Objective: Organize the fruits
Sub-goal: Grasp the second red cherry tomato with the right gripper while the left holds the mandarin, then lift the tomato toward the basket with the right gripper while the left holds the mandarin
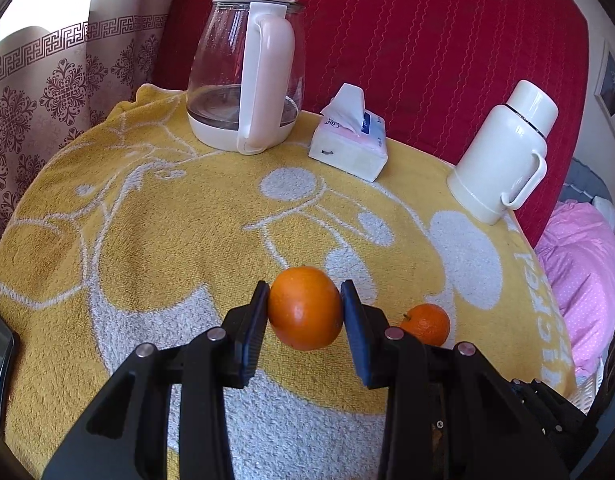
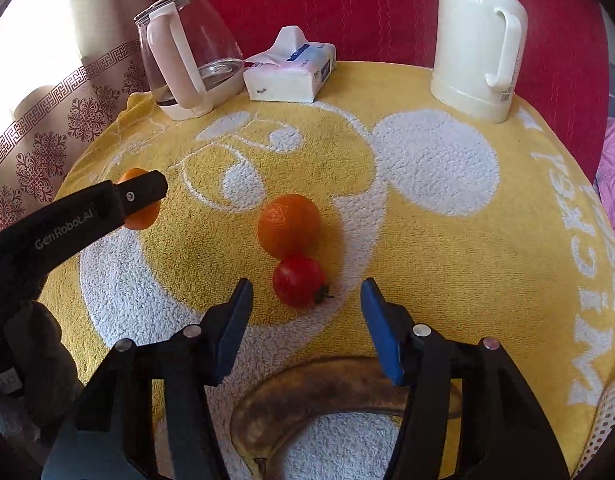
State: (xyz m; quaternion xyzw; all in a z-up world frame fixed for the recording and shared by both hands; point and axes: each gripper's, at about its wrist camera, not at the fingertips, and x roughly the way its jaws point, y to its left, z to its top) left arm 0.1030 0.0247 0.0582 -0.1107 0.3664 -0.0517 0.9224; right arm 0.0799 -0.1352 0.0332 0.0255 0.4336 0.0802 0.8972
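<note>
My left gripper is shut on a large orange and holds it over the yellow towel. A smaller orange lies on the towel just right of it. In the right wrist view the left gripper shows at the left with its orange partly hidden. My right gripper is open just behind a red tomato, which touches the smaller orange beyond it. A browned banana curves on the towel below my right fingers.
At the back stand a glass kettle, a tissue pack and a white thermos jug, in front of a red cushion. A patterned curtain hangs at the left. Pink bedding lies beyond the right edge.
</note>
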